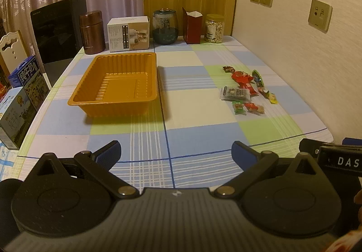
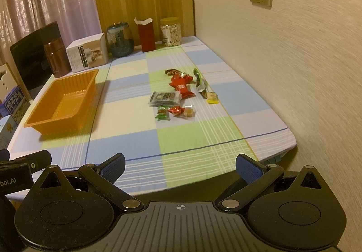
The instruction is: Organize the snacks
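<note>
I hold both grippers low at the near table edge, left gripper (image 1: 175, 154) and right gripper (image 2: 179, 167), each spread wide and holding nothing. The snacks (image 2: 181, 93) lie scattered near the wall, well apart from the empty orange tray (image 1: 113, 84) on the left. The wrappers look thin and slick, so my pads may slide over one, or pinch two touching packets together. Only the left view shows the milk cartons (image 1: 22, 93) clearly; the right view shows the table's near corner.

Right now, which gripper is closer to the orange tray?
Left. The left gripper sits just right of the tray; the right gripper is farther right, facing the snacks.
</note>
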The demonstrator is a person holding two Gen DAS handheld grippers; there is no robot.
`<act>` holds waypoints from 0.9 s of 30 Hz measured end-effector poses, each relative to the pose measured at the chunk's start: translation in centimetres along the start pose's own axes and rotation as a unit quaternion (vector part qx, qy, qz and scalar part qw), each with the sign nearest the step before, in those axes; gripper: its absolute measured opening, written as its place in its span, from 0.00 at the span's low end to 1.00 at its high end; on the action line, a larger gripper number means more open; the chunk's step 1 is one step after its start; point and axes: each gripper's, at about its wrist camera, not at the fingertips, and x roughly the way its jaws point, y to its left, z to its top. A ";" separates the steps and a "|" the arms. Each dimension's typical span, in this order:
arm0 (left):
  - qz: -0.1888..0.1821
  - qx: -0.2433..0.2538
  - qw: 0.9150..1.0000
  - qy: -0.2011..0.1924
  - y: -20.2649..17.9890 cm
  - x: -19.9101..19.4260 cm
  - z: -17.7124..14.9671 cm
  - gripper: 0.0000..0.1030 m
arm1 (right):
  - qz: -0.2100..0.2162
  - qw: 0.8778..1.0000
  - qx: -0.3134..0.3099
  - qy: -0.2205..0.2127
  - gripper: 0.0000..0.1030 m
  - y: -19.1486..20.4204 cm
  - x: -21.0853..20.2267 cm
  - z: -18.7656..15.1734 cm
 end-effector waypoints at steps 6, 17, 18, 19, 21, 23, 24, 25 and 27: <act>-0.003 0.000 1.000 0.002 0.0 0.0 0.1 1.00 | -0.001 1.000 -0.001 0.000 1.00 0.0 0.0 -0.1; -0.003 0.000 1.000 0.002 -0.1 0.0 0.2 1.00 | -0.002 1.000 -0.001 0.001 1.00 -0.1 0.2 -0.1; -0.003 0.001 1.000 0.002 -0.1 0.0 0.2 1.00 | -0.002 1.000 -0.001 0.001 1.00 -0.1 0.2 0.0; -0.004 0.000 1.000 0.002 -0.1 0.0 0.2 1.00 | -0.002 1.000 -0.001 0.001 1.00 0.0 0.2 -0.1; -0.003 0.001 1.000 0.003 -0.1 0.0 0.2 1.00 | -0.002 1.000 -0.001 0.001 1.00 0.0 0.2 0.0; -0.003 0.001 1.000 0.001 -0.1 0.0 0.2 1.00 | -0.002 1.000 -0.001 0.001 1.00 0.0 0.2 0.0; -0.003 0.001 1.000 0.002 -0.1 0.0 0.2 1.00 | -0.003 1.000 -0.002 0.001 1.00 0.0 0.2 0.0; -0.003 0.001 1.000 0.002 -0.1 0.0 0.3 1.00 | -0.003 1.000 -0.001 0.001 1.00 0.0 0.2 -0.1; -0.003 0.000 1.000 0.003 -0.1 0.0 0.3 1.00 | -0.003 1.000 -0.001 0.002 1.00 0.0 0.2 0.0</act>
